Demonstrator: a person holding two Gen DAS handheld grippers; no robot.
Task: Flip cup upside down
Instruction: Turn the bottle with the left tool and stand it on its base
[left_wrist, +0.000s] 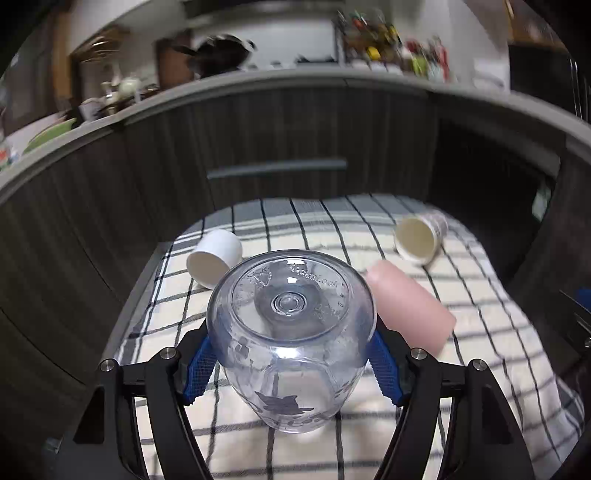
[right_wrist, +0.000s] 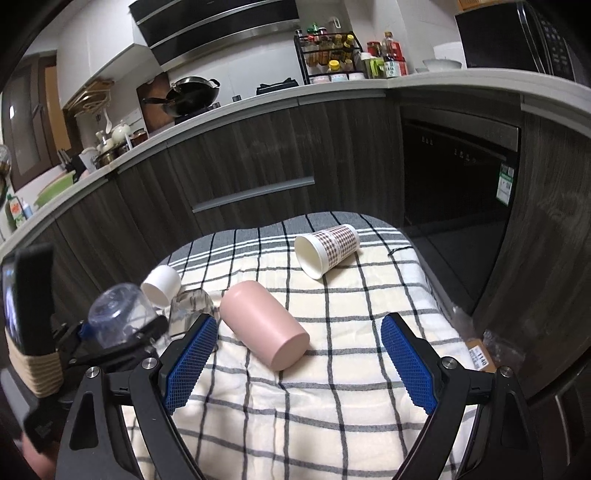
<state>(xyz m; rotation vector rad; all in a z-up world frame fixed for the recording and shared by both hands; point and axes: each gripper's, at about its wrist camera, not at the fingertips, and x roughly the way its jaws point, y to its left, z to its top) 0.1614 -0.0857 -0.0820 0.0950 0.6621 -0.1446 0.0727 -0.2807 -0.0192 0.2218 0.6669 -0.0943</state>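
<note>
Checked cloth (right_wrist: 332, 387) over the surface, pink cup (right_wrist: 264, 328), white cup (right_wrist: 160, 286), patterned paper cup (right_wrist: 327, 249) lying sideways

Five cups in all: one clear plastic cup (left_wrist: 291, 339), bottom up; one pink cup (right_wrist: 264, 328) on its side; one plain white paper cup (right_wrist: 161, 286) on its side; one checked paper cup (right_wrist: 327, 249) on its side; one clear glass (right_wrist: 190, 308) beside the white one; one checked cloth (right_wrist: 332, 387) under them; two hand-held grippers, left hand-held gripper (left_wrist: 291, 363) and right hand-held gripper (right_wrist: 299, 360); four blue pads, two apiece.
</note>
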